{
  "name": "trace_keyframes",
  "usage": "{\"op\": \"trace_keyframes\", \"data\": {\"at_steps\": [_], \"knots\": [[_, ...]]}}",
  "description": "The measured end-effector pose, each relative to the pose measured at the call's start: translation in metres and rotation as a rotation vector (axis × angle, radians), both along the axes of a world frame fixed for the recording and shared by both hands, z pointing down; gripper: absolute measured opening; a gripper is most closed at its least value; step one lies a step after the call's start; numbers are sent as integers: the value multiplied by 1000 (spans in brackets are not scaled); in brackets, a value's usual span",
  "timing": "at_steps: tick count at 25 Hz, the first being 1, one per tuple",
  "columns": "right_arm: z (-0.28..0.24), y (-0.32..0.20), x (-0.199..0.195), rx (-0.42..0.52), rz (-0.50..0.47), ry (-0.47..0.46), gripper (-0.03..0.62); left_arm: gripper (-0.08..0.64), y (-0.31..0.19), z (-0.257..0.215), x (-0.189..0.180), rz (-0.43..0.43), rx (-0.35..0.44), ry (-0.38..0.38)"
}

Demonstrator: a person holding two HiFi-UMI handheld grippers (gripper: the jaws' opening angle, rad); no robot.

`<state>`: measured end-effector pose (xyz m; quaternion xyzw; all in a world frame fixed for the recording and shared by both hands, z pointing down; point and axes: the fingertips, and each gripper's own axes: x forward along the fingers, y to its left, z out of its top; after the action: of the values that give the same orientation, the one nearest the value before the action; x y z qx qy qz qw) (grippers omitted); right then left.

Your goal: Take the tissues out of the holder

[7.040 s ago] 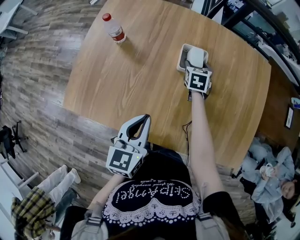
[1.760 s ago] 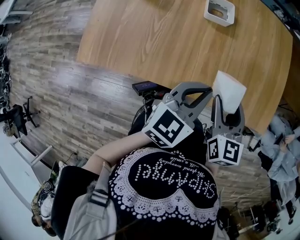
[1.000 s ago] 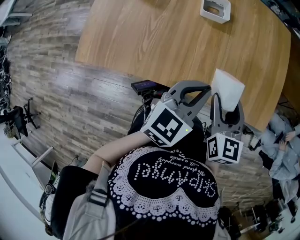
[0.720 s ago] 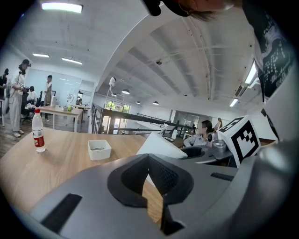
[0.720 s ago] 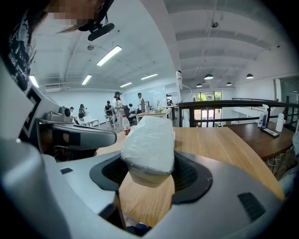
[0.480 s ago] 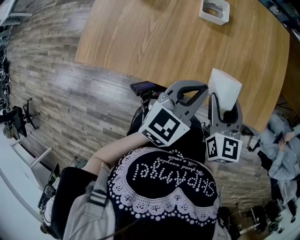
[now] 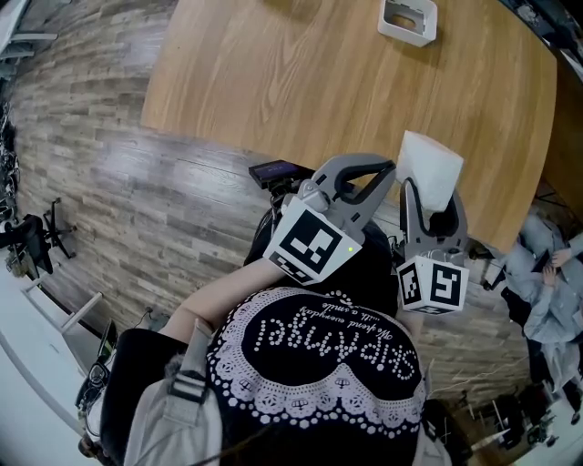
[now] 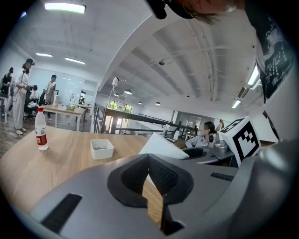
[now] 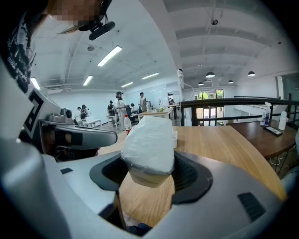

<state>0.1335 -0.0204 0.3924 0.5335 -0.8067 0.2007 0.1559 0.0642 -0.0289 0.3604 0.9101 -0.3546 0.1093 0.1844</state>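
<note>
The white tissue pack [image 7: 428, 168] is clear of the table, close to the person's body, and my right gripper [image 7: 434, 207] is shut on its lower end. In the right gripper view the wrapped pack [image 9: 149, 142] stands upright between the dark pads [image 9: 192, 176]. The white holder [image 7: 407, 20] sits far off on the wooden table [image 7: 301, 82], with no pack in it; it also shows in the left gripper view as a holder [image 8: 101, 149]. My left gripper [image 7: 366, 176] hangs beside the right one, shut with nothing in it [image 8: 150, 179].
A water bottle [image 8: 41, 130] with a red label stands on the table left of the holder. A dark device [image 7: 272, 169] lies by the table's near edge. A seated person [image 7: 547, 273] is at the right, and other people stand far back in the room.
Seven seconds ago my right gripper was down at the holder on the table. Now the pack is out and held near the body. Over the last second both grippers only drifted slightly left.
</note>
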Motion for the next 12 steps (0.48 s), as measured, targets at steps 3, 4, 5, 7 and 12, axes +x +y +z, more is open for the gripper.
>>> {"op": "trace_keyframes", "data": {"at_steps": [3,4,5,7,12], "knots": [[0,0,-1,2,-2,0,279,6,0,0,-1,-3,1,0],[0,0,-1,4,-5,0,279,6,0,0,-1,-3,1,0],[0,0,-1,4,-7,0,279,6,0,0,-1,-3,1,0],[0,0,-1,1,-4,0,279,6,0,0,-1,-3,1,0],[0,-1,-2,-3,-3,4,279,6,-1,0,-2,-4,-1,1]]}}
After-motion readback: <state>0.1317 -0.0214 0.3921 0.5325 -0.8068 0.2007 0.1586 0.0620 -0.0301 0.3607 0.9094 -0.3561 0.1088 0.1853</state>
